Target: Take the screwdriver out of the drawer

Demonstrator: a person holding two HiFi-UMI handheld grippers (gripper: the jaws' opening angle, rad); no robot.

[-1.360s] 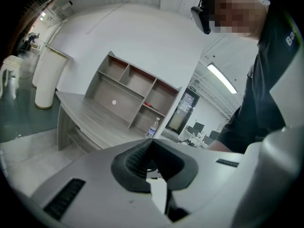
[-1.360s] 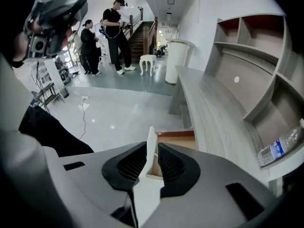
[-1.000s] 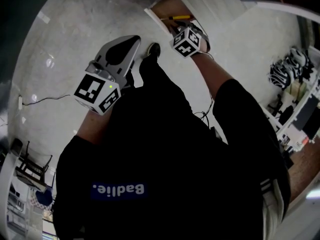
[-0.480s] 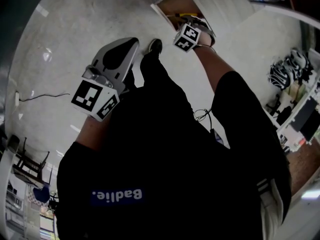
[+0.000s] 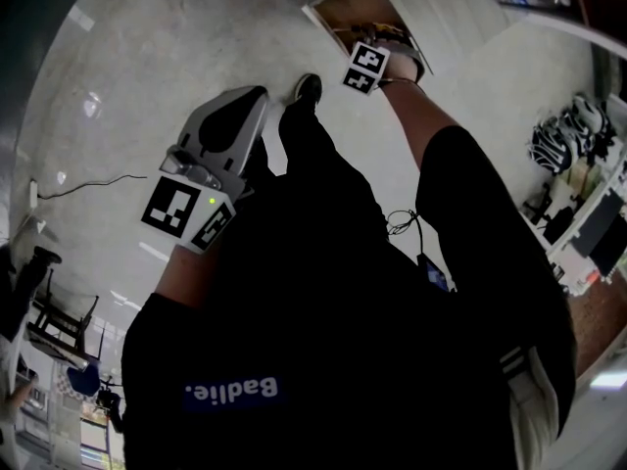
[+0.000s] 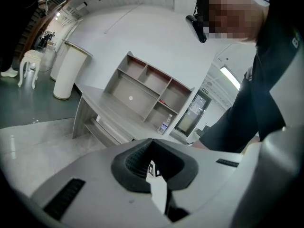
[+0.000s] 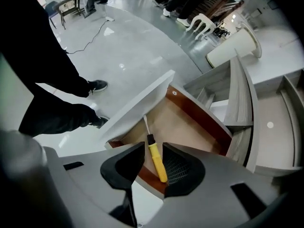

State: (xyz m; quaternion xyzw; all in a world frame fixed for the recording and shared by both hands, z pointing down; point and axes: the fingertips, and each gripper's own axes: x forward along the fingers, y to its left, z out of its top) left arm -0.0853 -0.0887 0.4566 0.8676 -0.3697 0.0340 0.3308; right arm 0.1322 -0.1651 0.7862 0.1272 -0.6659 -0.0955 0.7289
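R gripper (image 7: 152, 151): open; reaches down into drawer (image 7: 202, 115), jaws apart and astride screwdriver (image 7: 157, 164), not clamped on it.
Pad gaps: clear gap btwn handle and one pad; handle close against the other, contact not certain.
Screwdriver: lies flat on tan drawer floor; yellow handle, black collar, pale shaft; handle end toward gripper, by red-brown wall; tip near white drawer front (image 7: 137, 103).
Drawer: stands open below grey desk (image 7: 240, 103); tan floor, red-brown walls.
L gripper (image 6: 153, 142): closed, pads together, nothing btwn them; held up beside torso, well apart from drawer.
Head view: R arm stretched to drawer at top of frame, marker cube (image 5: 365, 68) over drawer edge; screwdriver not visible there; L gripper at frame left, over pale floor (image 5: 147, 57).
Shoe (image 5: 306, 88): on floor, near drawer front.
L gripper view, bkgd: desk w/ shelf unit (image 6: 145, 87); water bottle (image 6: 164, 123) upright on desk top; white bin (image 6: 66, 72) on floor beside desk.
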